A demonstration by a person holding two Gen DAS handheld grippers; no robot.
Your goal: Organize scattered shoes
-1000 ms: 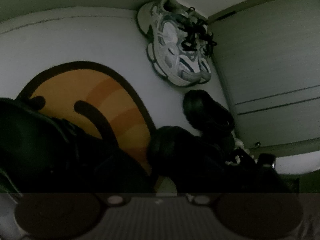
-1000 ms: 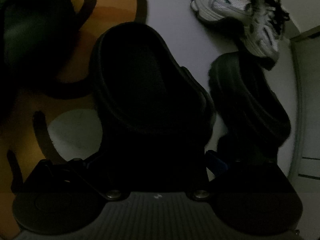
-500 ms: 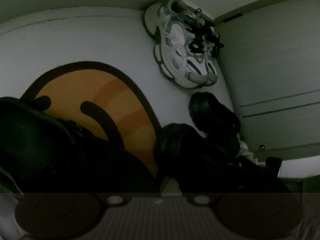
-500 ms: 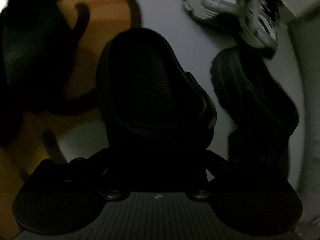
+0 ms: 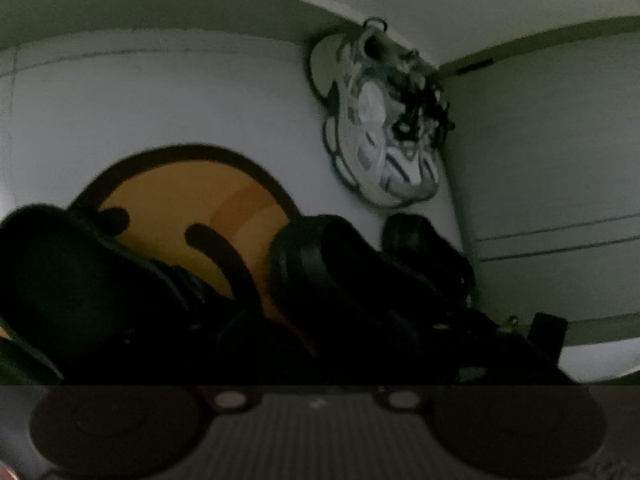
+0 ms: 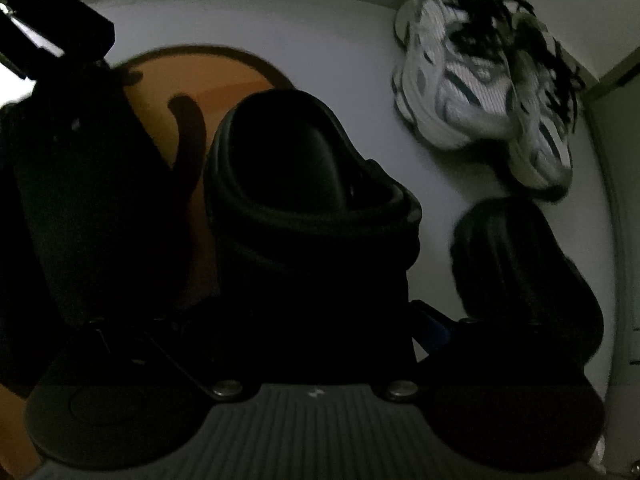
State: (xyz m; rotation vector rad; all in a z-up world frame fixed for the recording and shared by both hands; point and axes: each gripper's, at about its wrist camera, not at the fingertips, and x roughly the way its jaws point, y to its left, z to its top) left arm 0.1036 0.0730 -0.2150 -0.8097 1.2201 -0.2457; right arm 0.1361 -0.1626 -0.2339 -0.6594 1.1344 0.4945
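At centre frame, right hand-held gripper (image 6: pixel 316 280) clamped on a black slipper (image 6: pixel 304 184). Upper right, white sneakers (image 6: pixel 480 92) paired. Left hand-held gripper (image 5: pixel 224 332) too dark to tell whether clenched.

Right gripper (image 6: pixel 316 280) closed around a black slipper (image 6: pixel 304 184), held low and level; left gripper (image 5: pixel 224 344) too dark to judge, gripping state unclear.

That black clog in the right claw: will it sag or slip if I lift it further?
The black clog looks moulded with a thick rim, so probably stiff, little sag. Its smooth, faintly glossy surface may be slippery. The right claw seems to grip the heel end, so the toe may droop.
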